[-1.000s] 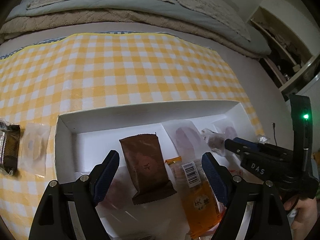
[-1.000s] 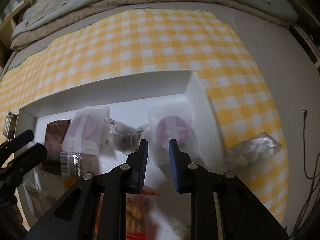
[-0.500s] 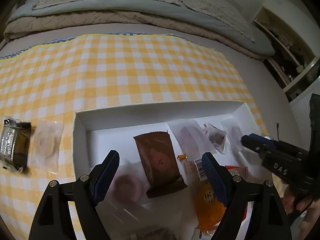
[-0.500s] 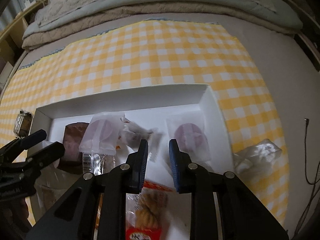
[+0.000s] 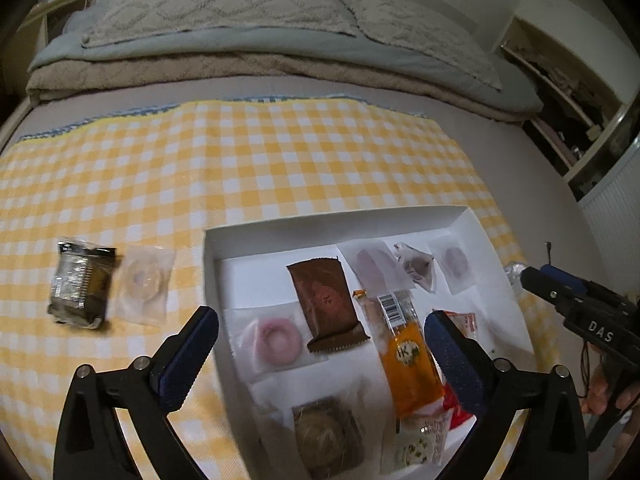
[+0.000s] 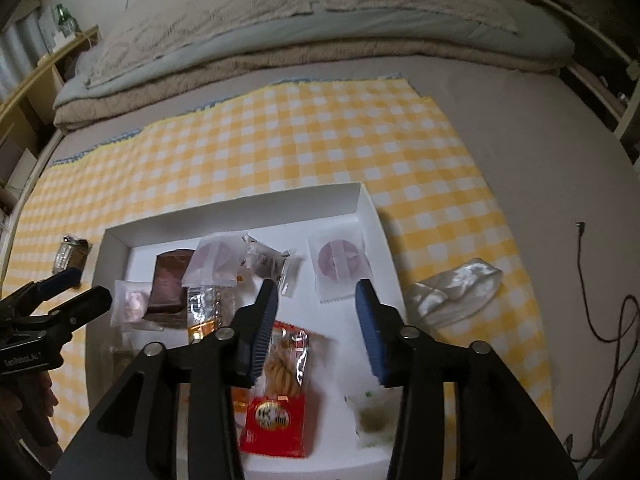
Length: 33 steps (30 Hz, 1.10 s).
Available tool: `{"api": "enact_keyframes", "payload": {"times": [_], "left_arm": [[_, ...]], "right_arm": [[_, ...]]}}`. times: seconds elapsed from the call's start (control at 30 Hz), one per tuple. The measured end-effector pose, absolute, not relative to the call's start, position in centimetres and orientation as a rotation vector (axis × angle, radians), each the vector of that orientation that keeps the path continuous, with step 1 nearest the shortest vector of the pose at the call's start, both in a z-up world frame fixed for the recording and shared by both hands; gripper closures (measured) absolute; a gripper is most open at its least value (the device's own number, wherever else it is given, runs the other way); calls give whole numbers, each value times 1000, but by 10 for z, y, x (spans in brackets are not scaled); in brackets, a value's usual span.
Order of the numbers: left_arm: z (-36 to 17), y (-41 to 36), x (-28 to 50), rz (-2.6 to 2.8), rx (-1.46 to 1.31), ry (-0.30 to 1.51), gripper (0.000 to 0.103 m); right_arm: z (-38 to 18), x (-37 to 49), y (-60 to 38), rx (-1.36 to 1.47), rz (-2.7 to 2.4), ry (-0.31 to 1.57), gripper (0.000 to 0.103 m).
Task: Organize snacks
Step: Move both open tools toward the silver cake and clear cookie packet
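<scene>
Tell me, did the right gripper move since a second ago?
Yes. The right gripper pulled up and back from the white box, which looks smaller now, and its fingers have just been opening with nothing between them.

Snack packets (image 5: 326,304) lie in the box (image 5: 336,226), two packets (image 5: 82,284) left of it.

both views now take in more of the scene than a second ago: we see the white box (image 5: 336,227) smaller and lower in frame, more yellow checked cloth (image 5: 240,160) around it. left gripper (image 5: 320,354) jaws have just been opening, now spread wide, nothing between them. right gripper (image 6: 316,320) jaws, together a second ago, have just been opening, also with nothing between them. pink ring snack (image 5: 274,340) now shows clearly in the left view. red cracker pack (image 6: 280,396) now shows in full in the right view.
</scene>
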State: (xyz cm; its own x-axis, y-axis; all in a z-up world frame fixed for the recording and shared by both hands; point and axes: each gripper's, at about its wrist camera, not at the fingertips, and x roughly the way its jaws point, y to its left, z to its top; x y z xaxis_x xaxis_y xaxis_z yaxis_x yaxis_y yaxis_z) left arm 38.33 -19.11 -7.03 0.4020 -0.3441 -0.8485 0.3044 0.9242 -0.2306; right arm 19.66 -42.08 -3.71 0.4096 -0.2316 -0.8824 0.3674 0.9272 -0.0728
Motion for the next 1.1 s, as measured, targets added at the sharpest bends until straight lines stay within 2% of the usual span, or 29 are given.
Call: {"api": "enact_keyframes", "payload": {"times": [0.23,0.3,0.77,1.1], "left_arm": [[-34,-168,357,-388,-44,1045,0],[-23,-160,350,-383,-40,1031,0],[47,-99,303,-309,-3,918,0],[63,-33,295,-210,-30,907,0]], "right_arm": [[-2,173,-411,131,-396,1010,20],[9,166,-405,120,-402,986,1],[55,158,-341,42,-346,876,0],[45,188,-297,72,-283,870,0]]}}
